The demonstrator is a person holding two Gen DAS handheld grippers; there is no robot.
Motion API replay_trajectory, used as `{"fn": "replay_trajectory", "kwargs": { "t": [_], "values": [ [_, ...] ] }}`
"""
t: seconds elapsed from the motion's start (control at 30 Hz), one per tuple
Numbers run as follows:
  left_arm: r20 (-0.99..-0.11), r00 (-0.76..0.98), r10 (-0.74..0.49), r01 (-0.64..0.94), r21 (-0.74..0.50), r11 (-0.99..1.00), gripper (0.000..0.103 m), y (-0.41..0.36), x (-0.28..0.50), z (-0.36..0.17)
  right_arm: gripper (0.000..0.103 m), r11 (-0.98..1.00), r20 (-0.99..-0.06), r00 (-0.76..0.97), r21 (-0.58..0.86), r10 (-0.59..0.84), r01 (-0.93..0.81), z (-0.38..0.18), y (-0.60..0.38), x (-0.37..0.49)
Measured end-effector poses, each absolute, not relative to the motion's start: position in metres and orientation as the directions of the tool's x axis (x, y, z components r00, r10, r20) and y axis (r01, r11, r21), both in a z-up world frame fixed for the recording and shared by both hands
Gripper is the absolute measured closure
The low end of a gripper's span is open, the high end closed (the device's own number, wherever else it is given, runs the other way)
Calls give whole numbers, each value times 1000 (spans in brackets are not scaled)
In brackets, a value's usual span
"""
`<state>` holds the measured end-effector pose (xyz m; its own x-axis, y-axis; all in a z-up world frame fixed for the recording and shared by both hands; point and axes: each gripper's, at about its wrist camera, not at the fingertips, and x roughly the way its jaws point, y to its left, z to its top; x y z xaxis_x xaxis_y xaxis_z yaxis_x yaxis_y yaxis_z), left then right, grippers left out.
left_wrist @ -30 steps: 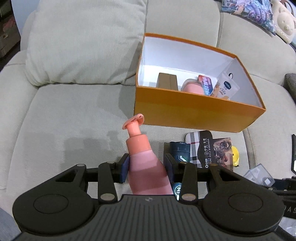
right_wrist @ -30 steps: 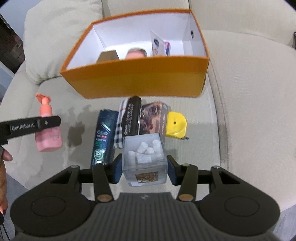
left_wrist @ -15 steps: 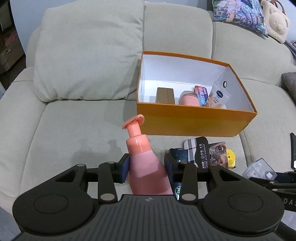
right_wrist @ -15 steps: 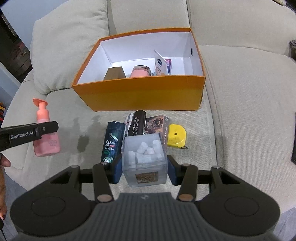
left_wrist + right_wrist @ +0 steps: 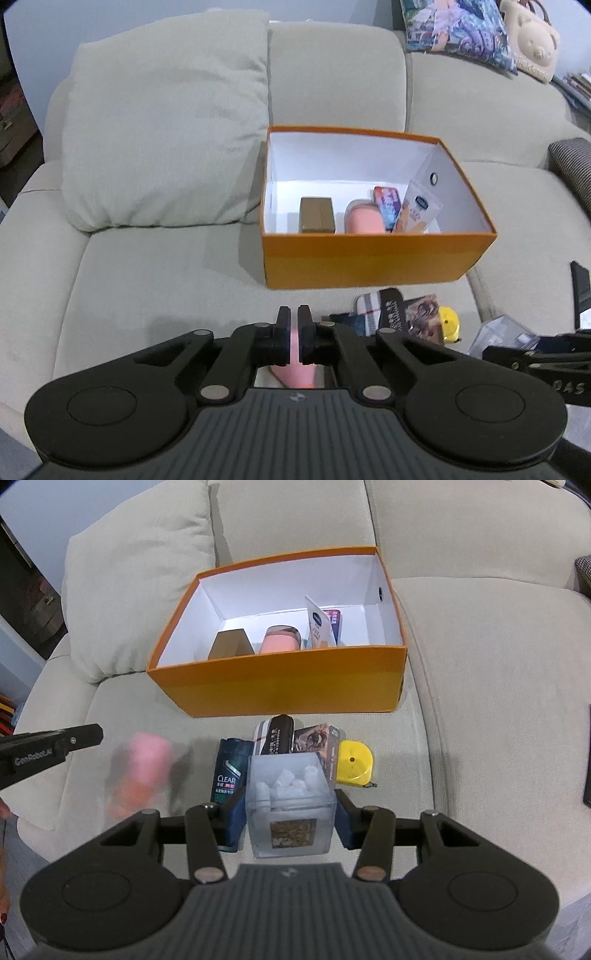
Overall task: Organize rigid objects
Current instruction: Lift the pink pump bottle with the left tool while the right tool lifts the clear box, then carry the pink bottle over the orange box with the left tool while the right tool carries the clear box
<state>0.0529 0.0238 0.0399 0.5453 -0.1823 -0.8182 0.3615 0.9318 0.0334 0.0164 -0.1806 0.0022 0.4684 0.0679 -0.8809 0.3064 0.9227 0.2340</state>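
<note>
Stretching across the room, a pale beige sofa carries everything, with a loose back cushion at one end and printed pillows at the other. An orange cardboard box sits open on the seat, holding a brown carton, a pink jar, a white pouch and a colourful packet. In front of it lie a CLEAR shampoo bottle, a plaid case, a picture card box and a yellow tape measure. The right tongs pinch a clear plastic box of white pieces. The left tongs are pressed nearly together; the pink pump bottle is a blur beside them, over the seat.
</note>
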Motion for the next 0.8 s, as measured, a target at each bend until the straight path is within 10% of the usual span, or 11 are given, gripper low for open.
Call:
{"fn": "replay_trajectory", "kwargs": {
  "t": [0.8],
  "values": [
    [-929, 326, -176, 191, -117, 975, 58, 39, 84, -102, 53, 915, -904, 420, 235, 81, 328, -20, -186, 24]
  ]
}}
